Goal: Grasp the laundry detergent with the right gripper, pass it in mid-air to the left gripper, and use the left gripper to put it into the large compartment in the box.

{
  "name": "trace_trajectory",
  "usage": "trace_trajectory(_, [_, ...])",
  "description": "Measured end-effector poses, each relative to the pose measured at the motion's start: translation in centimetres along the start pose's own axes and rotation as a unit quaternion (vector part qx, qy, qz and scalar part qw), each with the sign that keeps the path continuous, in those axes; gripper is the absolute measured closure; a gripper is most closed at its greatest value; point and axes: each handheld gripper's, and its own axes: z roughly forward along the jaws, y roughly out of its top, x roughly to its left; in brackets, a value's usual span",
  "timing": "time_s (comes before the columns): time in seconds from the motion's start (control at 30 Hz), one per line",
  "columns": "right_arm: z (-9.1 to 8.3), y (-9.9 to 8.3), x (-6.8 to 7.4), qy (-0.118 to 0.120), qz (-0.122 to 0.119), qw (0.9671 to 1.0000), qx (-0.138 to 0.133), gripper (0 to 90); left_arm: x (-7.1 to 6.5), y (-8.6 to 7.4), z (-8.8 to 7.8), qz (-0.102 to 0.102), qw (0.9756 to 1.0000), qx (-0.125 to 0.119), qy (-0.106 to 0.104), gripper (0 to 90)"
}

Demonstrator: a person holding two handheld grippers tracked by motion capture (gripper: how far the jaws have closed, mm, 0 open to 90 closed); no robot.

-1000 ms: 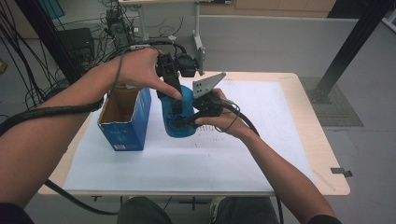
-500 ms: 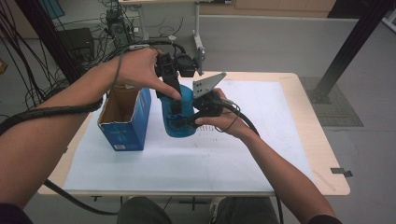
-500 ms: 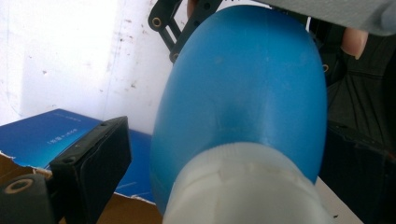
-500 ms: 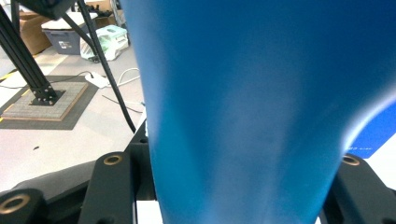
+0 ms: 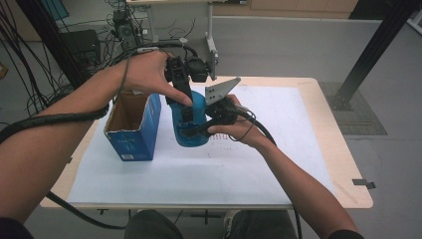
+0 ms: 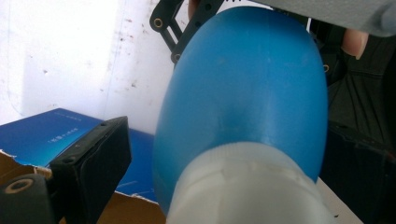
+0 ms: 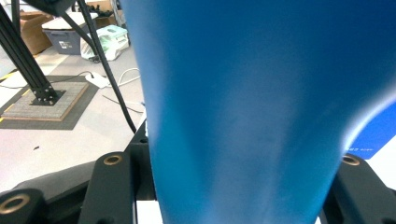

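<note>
No visible change across the second — the left gripper (image 5: 186, 117) and the right gripper (image 5: 199, 130) sit at the same spots on the blue bottle (image 5: 191, 140) as in the earlier frames. The bottle has not risen, tilted or turned above the counter (image 5: 298, 124), and both hands match their former places — as does the open blue box (image 5: 132, 144) beside them.
</note>
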Motion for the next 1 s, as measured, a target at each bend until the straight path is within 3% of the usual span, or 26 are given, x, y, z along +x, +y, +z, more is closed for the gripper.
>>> trace_trajectory(0.63, [0.08, 0.04, -0.01, 0.0, -0.003, 1.0, 0.0, 43.5, 0.1, 0.03, 0.11, 0.003, 1.0, 0.004, 0.0, 7.9])
trace_trajectory(1.0, [0.02, 0.12, 0.02, -0.001, -0.008, 1.0, -0.001, 43.5, 0.04, 0.1, 0.12, 0.008, 1.0, -0.002, -0.003, 23.5])
